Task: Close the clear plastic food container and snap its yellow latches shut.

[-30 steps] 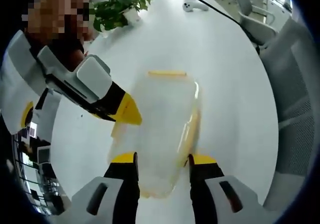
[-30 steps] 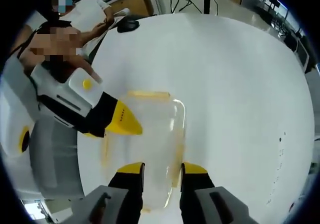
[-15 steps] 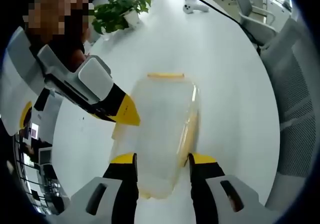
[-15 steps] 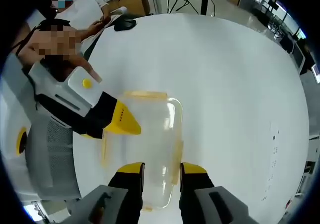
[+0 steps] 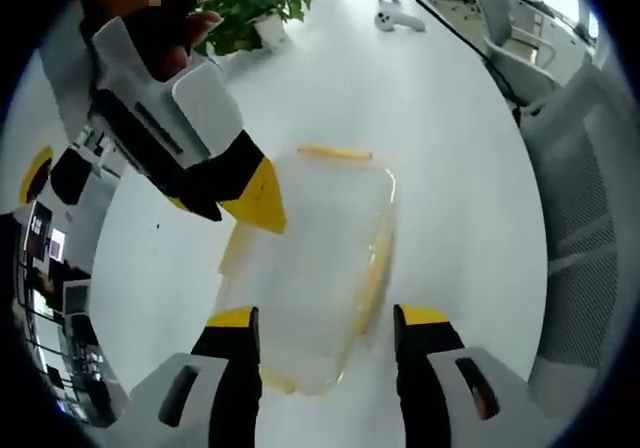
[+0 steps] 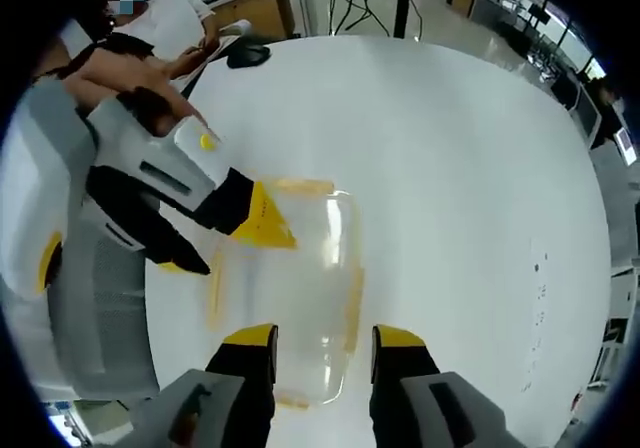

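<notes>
A: Position check, left side first. Where does the container sit?

B: The clear plastic food container (image 5: 310,268) lies on the white table (image 5: 460,148), lid on top, just ahead of my left gripper (image 5: 325,320). My jaws stand apart, released, straddling its near end and holding nothing.

A: And across from you?

B: My right gripper (image 6: 322,335) is likewise spread and empty over the same near end. In my left gripper view its yellow tip (image 5: 258,196) hangs above the container's left edge; whether it touches the lid I cannot tell.

A: Latches?

B: Yellow latch (image 5: 333,152) at the far end, another along the right side (image 5: 372,278), one on the left (image 5: 234,248). They look unsnapped, though the blur makes that a judgement.

A: How to do it well?

B: Seat the lid flat first. Then press one latch at a time, steadying the opposite edge so the box doesn't skate on the smooth top.
</notes>
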A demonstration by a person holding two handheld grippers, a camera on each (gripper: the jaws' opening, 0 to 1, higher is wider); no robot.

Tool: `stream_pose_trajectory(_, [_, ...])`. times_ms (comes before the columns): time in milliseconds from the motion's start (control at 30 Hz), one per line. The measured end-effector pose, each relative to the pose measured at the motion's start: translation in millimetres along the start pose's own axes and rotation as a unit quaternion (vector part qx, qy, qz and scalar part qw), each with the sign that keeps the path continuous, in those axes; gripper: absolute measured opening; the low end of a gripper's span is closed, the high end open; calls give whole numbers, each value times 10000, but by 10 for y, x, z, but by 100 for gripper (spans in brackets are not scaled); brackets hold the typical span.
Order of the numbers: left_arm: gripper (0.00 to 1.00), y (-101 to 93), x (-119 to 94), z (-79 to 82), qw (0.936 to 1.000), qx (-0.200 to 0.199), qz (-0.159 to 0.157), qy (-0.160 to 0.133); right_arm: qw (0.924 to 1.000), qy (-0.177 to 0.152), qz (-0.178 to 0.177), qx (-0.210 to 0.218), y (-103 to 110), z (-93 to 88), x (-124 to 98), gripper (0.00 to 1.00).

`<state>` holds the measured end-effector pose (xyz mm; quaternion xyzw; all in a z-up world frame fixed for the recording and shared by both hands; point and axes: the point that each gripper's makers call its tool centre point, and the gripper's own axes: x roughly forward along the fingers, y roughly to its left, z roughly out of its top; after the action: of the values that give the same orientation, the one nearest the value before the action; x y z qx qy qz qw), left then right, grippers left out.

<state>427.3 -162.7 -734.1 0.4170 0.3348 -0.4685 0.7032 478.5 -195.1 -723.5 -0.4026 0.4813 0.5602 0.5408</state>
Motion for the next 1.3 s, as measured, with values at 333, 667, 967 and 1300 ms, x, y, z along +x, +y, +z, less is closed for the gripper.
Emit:
stream_pose_trajectory(333, [59, 113, -49, -72, 9999, 70, -85, 74, 10000, -13, -22, 37, 74, -130, 6, 39])
stream_pose_trajectory(667, [63, 142, -15, -165, 9989, 108, -341, 291, 9999, -67, -103, -11, 157, -200, -26, 45])
stream_pose_trajectory(967, [74, 206, 30, -202, 9982, 222, -422, 374, 9997, -154, -187, -35, 265, -256, -3, 51])
stream_pose_trajectory(1300, [79, 250, 107, -234, 9972, 356, -537, 377, 9984, -360, -428, -92, 352, -224, -7, 61])
